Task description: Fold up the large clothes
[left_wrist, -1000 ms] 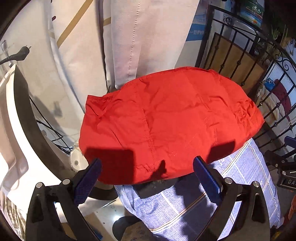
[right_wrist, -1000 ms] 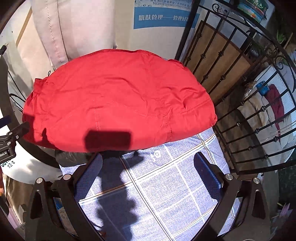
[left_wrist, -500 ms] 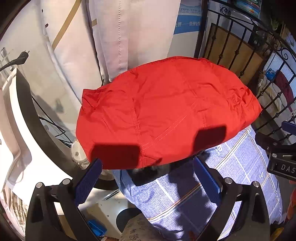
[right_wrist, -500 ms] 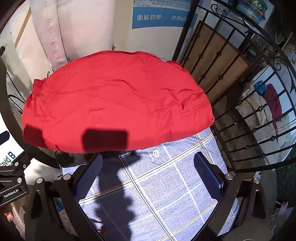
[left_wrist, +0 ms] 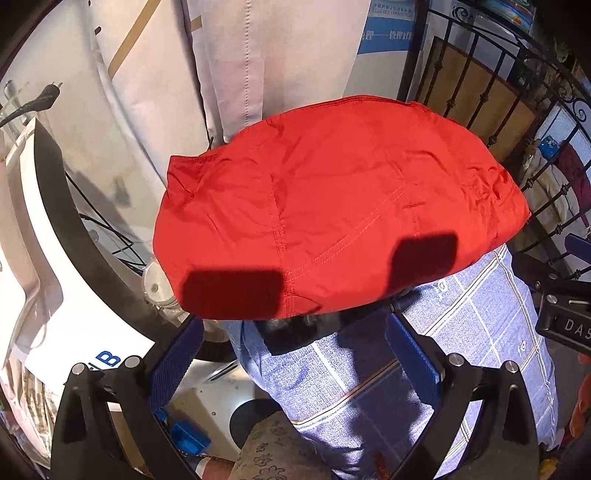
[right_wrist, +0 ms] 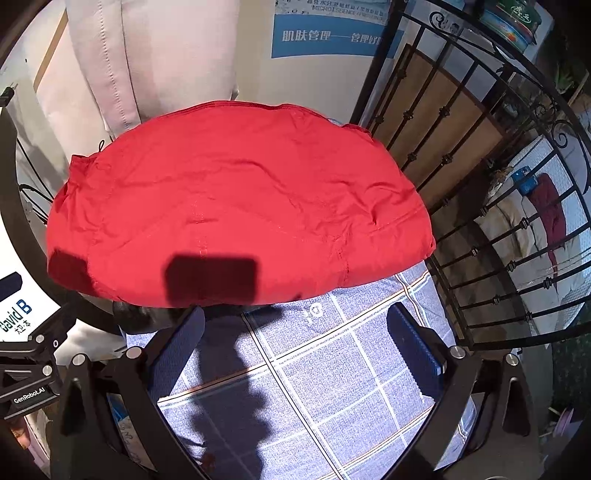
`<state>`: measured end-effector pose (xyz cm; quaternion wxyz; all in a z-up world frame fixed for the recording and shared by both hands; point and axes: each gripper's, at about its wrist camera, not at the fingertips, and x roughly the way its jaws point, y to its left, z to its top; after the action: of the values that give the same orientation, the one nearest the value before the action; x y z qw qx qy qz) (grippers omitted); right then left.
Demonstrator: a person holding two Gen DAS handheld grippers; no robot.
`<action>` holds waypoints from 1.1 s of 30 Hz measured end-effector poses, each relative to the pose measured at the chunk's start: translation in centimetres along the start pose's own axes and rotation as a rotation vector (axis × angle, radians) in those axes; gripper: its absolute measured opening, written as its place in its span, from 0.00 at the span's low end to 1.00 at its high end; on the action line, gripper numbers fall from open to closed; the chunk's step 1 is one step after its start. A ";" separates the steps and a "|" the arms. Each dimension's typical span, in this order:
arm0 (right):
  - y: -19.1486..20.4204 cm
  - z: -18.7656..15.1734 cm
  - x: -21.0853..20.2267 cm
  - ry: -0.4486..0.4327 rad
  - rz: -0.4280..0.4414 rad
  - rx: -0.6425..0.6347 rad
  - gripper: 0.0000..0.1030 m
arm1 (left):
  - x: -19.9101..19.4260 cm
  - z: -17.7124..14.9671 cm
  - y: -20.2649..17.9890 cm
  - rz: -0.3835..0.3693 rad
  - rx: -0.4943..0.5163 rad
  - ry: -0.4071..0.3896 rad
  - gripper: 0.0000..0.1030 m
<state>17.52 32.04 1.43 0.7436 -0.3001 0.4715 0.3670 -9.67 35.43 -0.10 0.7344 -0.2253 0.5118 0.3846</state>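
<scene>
A red garment (left_wrist: 332, 206) lies folded flat on a surface covered by a blue checked cloth (left_wrist: 461, 332). It also shows in the right wrist view (right_wrist: 236, 210) on the same cloth (right_wrist: 332, 362). My left gripper (left_wrist: 295, 354) is open and empty, hovering just short of the garment's near edge. My right gripper (right_wrist: 295, 354) is open and empty above the bare cloth, near the garment's near edge. Shadows of both grippers fall on the red fabric.
A black iron railing (right_wrist: 498, 221) runs along the right side. Pale hanging fabric (left_wrist: 240, 62) and a blue poster (right_wrist: 332, 33) stand behind. A white appliance (left_wrist: 37, 258) and cables are at the left. A patterned stool (left_wrist: 273, 450) is below.
Both grippers have drawn back and slightly up from the garment; it appears farther away. The garment has not moved. Both jaws stay open.
</scene>
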 end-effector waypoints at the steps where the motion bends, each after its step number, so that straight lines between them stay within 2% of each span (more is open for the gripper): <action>1: 0.0 0.1 0.1 0.000 0.000 0.003 0.95 | 0.0 0.0 0.0 -0.001 0.000 0.000 0.94; 13: -0.2 0.2 0.1 -0.006 -0.008 0.030 0.95 | 0.5 0.2 0.4 -0.004 -0.022 0.003 0.94; 33: 0.0 -0.1 0.1 -0.008 0.000 0.049 0.95 | 0.3 -0.1 0.1 0.015 -0.002 -0.013 0.94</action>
<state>17.44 31.95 1.31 0.7525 -0.2804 0.4774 0.3565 -9.81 35.52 -0.39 0.7347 -0.2198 0.5084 0.3918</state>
